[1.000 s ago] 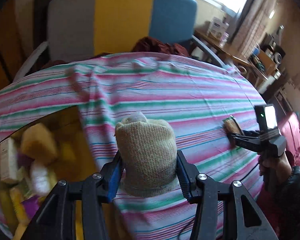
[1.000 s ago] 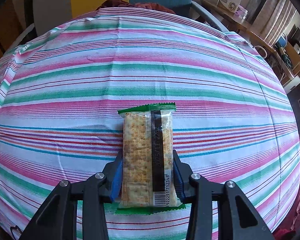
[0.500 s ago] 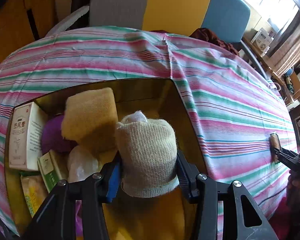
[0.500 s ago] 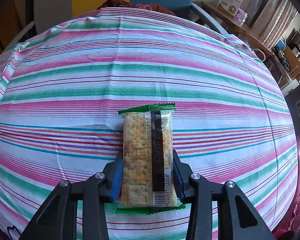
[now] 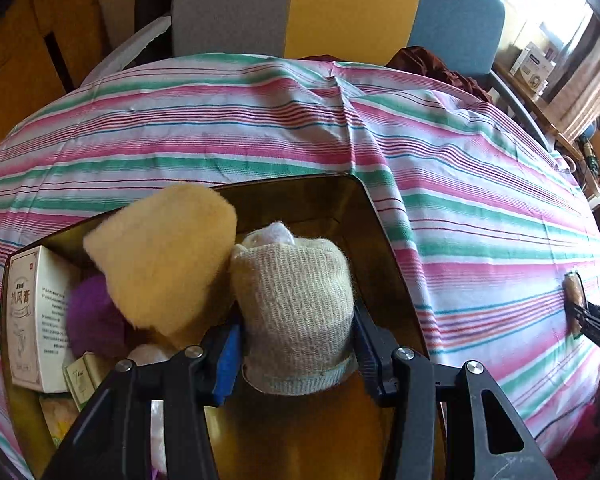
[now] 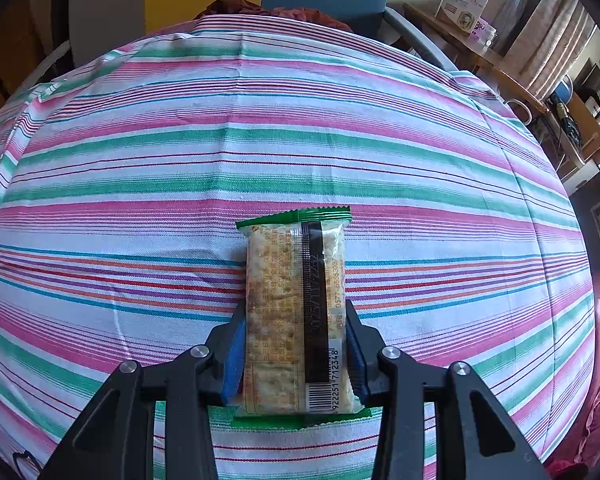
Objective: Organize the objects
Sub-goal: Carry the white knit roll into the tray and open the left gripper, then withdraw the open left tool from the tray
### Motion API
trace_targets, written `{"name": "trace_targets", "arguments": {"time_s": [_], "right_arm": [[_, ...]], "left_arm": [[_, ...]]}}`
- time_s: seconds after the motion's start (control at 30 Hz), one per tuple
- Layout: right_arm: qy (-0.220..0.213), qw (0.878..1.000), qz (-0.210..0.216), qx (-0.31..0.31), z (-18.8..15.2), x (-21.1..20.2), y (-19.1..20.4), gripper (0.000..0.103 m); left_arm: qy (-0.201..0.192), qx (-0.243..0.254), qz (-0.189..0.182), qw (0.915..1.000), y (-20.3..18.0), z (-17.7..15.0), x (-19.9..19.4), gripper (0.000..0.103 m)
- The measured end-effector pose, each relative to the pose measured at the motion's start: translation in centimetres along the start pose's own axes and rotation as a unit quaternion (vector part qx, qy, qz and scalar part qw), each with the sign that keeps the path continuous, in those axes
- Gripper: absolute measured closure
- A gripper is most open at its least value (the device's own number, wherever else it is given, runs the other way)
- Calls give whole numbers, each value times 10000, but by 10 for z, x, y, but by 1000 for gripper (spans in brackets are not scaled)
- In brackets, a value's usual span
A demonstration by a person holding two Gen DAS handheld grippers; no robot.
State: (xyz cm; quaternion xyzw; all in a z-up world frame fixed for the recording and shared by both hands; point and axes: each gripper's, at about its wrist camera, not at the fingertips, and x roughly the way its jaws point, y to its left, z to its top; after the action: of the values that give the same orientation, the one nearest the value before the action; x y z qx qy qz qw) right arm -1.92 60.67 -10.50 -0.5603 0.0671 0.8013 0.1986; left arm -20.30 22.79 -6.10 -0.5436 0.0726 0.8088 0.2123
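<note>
Left gripper: clenched on a rolled beige sock, blue pads pressed against both flanks; white inner layer visible at the top of the roll
Sock position: above the open golden bin, just beside a yellow sponge and apparently touching it
Bin contents: white carton with red Chinese print along the left wall, characters too small to read with certainty; purple ball under the sponge; green-and-white packet below, lettering illegible
Right gripper: closed on a cracker packet, gripped by its long edges and held over the striped tablecloth, whether touching it unclear
Packet markings: green serrated end seals; black strip with pale digits, partly readable as "025/11/22"; barcode digits "922251712348"; "0577-65553037" along the right side
Background: cardboard box with printed front on a wooden shelf, brand unreadable
Change, left view: one second ago mostly tablecloth behind the sock with the bin off to the left; now bin interior directly beneath it
Change, right view: none, packet and stripes in the same place
</note>
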Motion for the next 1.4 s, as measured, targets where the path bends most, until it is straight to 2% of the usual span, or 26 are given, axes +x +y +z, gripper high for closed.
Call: {"name": "trace_targets", "arguments": {"time_s": [0.47, 0.6, 0.7, 0.77, 1.03, 1.4], "right_arm": [[-3, 10000, -14, -4, 1, -1, 1, 61], [-3, 10000, -16, 1, 1, 0, 0, 61], [-3, 10000, -18, 0, 1, 0, 0, 61], [-4, 10000, -19, 0, 1, 0, 0, 61], [-19, 10000, -38, -16, 1, -2, 1, 61], [-72, 9999, -109, -101, 0, -3, 4, 61]], "left_arm": [[-107, -111, 6, 9999, 4, 10, 12, 49], [-152, -10, 94, 9998, 2, 6, 9, 49], [-283, 15, 110, 9995, 2, 4, 1, 44], [-442, 101, 159, 9988, 0, 3, -6, 36], [-823, 361, 295, 9955, -8, -7, -31, 36], [-1299, 381, 390, 9900, -9, -37, -77, 36]]}}
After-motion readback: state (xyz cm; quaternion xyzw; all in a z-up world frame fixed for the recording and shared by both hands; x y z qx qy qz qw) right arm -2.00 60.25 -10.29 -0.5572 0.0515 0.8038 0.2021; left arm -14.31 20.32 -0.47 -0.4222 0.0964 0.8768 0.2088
